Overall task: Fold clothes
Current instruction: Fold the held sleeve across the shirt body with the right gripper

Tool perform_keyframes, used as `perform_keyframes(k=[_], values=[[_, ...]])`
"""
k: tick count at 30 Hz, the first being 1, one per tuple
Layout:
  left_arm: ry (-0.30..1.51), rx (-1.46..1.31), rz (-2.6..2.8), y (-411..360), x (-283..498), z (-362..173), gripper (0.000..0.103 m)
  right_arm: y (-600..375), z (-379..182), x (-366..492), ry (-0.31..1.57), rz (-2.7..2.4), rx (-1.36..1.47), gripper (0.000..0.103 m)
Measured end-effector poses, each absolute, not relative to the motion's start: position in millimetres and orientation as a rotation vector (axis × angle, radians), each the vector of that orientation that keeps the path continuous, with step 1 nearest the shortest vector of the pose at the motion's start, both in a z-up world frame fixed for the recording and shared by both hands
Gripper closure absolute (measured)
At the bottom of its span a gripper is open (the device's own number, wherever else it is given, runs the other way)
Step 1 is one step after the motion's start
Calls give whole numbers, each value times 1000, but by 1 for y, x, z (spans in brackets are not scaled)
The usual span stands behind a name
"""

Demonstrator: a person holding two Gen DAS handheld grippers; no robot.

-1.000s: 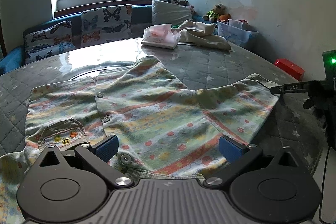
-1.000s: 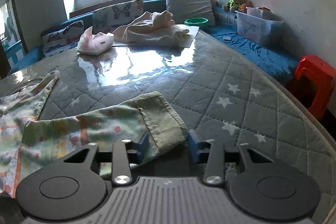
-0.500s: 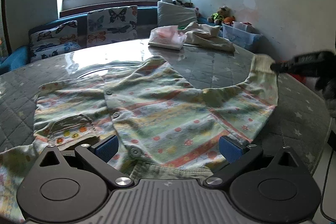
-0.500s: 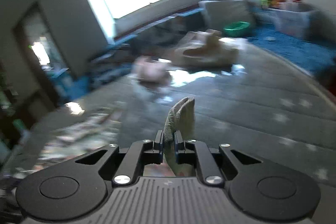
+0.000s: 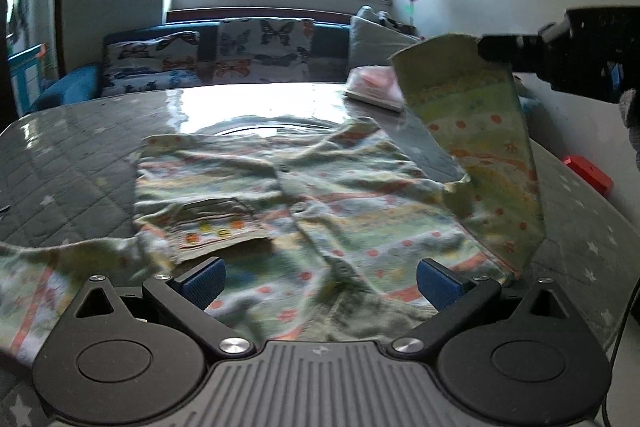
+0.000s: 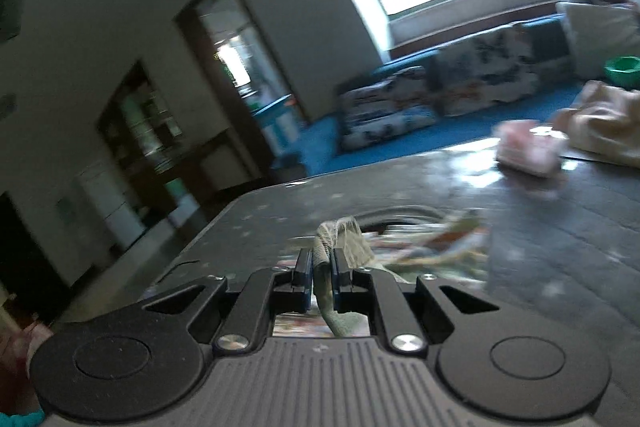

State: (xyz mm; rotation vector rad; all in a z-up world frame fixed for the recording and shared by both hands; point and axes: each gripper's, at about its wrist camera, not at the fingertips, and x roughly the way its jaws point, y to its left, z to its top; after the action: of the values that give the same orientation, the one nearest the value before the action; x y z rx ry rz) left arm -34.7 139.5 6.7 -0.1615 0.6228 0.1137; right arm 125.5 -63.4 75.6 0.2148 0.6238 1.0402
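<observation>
A pale green patterned child's shirt [image 5: 320,203] lies spread on the grey quilted table [image 5: 80,155]. My left gripper [image 5: 320,283] is open and empty, low over the shirt's near hem. My right gripper [image 6: 322,267] is shut on the cuff of the shirt's right sleeve [image 6: 340,239]. In the left wrist view the right gripper [image 5: 480,49] holds that sleeve [image 5: 476,135] raised above the table at the right, hanging down to the shirt's body.
A pink packet [image 5: 372,87] and a beige cloth [image 6: 600,123] lie at the table's far side. A bench with butterfly cushions [image 5: 264,47] runs under the window. A red stool [image 5: 588,173] stands right of the table.
My right gripper closed on the sleeve cuff, lifted it off the table and swung it up and leftward over the shirt. My left gripper stayed open near the hem.
</observation>
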Motion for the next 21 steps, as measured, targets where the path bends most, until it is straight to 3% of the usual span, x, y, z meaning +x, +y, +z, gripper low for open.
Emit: perform_keyframes(k=[12, 15, 21], values=[[622, -229, 181, 167, -55, -1, 0, 10, 57, 99, 705, 1179, 157, 94], [623, -235, 188, 171, -56, -2, 0, 15, 49, 94, 730, 1194, 137, 86], [615, -242, 194, 174, -56, 0, 0, 1, 47, 99, 738, 1159, 100, 83]])
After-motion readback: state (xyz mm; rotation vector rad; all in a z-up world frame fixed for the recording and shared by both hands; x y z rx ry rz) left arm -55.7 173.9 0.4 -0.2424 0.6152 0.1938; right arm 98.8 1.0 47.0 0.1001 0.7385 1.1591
